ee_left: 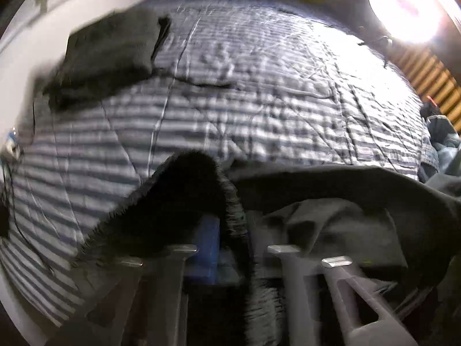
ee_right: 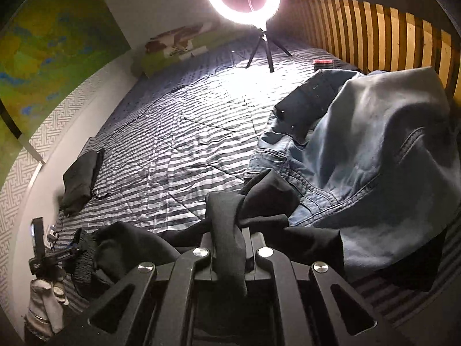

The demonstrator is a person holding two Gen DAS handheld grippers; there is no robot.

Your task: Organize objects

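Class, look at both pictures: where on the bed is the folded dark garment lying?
The folded dark garment lies at the bed's left edge beside the white wall in the right wrist view, apart from the jeans; the left wrist view shows it upper left.

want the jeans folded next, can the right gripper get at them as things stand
Probably not yet. The right gripper is shut on the black garment, so its jaws are taken. The jeans lie just beyond on the striped bed cover, with nothing else between.
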